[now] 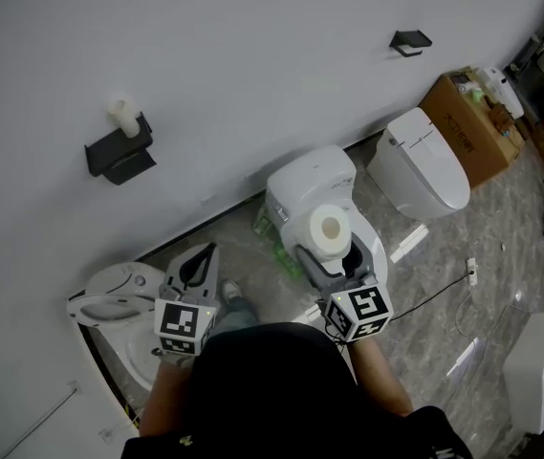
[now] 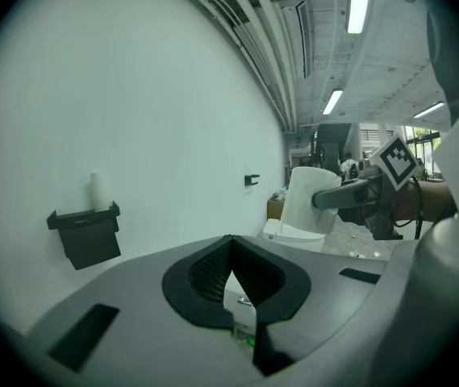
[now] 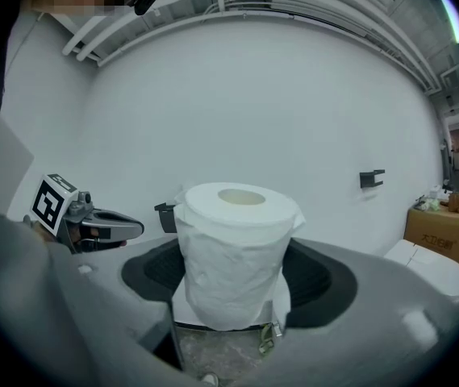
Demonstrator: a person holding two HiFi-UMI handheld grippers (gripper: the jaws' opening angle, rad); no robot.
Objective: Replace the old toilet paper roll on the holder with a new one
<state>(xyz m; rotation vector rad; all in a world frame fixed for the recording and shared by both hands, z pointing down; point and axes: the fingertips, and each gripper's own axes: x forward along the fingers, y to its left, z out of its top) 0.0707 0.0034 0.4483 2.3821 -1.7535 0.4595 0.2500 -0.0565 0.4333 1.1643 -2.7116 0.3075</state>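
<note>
Right claw (image 1: 332, 247), spread wide, grips the full new roll (image 3: 233, 252) upright, left claw (image 2: 229, 256) is pinched shut and empty, and the thin old roll (image 1: 125, 115) stands on the wall holder (image 1: 119, 153), so it needs lifting off next, I reckon.

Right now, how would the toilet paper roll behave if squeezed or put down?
The toilet paper roll looks soft: its wrinkled outer sheet would probably dent under the right gripper. Round with a hollow core, it is likely light and would roll if laid sideways.
</note>
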